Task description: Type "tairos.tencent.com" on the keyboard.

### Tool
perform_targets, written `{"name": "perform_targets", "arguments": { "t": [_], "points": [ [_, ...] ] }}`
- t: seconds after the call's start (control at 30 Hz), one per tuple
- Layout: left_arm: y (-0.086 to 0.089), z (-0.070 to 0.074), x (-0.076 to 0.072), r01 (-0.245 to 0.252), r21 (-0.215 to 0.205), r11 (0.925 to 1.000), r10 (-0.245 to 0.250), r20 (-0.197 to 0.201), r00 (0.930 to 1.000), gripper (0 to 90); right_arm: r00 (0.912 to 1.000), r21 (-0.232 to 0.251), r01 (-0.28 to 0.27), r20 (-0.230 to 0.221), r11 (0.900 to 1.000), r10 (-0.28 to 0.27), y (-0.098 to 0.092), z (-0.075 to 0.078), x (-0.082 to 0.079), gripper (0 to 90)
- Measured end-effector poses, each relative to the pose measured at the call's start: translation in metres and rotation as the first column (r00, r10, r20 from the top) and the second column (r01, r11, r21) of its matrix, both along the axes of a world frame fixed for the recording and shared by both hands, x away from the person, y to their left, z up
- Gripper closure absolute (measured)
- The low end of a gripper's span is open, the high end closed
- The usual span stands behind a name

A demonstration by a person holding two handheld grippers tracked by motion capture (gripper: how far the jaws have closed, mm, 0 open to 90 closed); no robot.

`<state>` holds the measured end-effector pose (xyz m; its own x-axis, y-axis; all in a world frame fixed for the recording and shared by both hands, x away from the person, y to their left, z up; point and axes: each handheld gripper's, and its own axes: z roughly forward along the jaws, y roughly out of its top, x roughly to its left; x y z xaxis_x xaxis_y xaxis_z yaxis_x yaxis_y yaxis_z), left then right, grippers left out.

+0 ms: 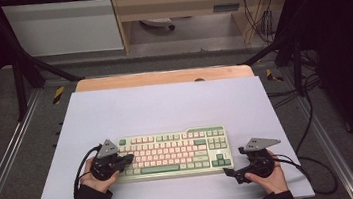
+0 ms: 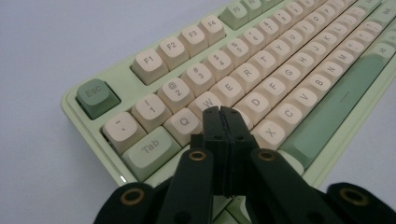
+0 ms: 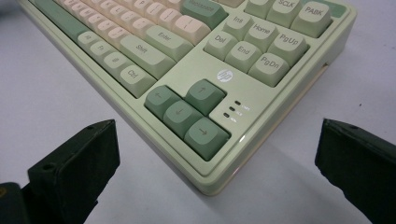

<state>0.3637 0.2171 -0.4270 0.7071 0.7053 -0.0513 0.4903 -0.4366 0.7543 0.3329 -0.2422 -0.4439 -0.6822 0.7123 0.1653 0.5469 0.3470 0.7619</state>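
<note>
Keyboards: one keyboard (image 1: 174,152) is lying on the mat.
Mats: one white mat (image 1: 165,106) is covering the table.
Tables: one wooden table (image 1: 162,77) is showing past the mat's far edge.
Grippers: two are showing, the left gripper (image 1: 130,159) and the right gripper (image 1: 229,173).
Hands: two are holding them, a left hand (image 1: 95,179) and a right hand (image 1: 274,176).
Arrow keys: four dark green arrow keys (image 3: 187,119) are sitting together.

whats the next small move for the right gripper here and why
Probably ease the right gripper forward so its wide-open jaws straddle the keyboard's near right corner, which lies between and just ahead of them. The left gripper, jaws shut, is over the A key area.
</note>
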Motion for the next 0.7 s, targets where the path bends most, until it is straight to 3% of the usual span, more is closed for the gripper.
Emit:
{"name": "perform_targets", "arguments": {
  "t": [0.2,0.5,0.7],
  "points": [
    [-0.001,-0.003,0.0,0.003,0.003,1.0,-0.003,-0.002,1.0,89.8,1.0,0.001,0.002,0.004,1.0,-0.002,0.0,0.001,0.0,0.4],
    [0.004,0.003,-0.005,0.0,-0.025,0.9997,0.0,0.007,1.0,89.6,0.9999,0.027,0.002,0.011,1.0,-0.002,0.001,0.005,-0.001,0.6],
    [0.007,0.007,-0.007,0.003,-0.05,0.9988,-0.003,0.012,0.9999,89.5,0.9993,0.018,-0.012,0.036,1.0,0.011,0.008,0.011,-0.001,2.6]
  ]
}}
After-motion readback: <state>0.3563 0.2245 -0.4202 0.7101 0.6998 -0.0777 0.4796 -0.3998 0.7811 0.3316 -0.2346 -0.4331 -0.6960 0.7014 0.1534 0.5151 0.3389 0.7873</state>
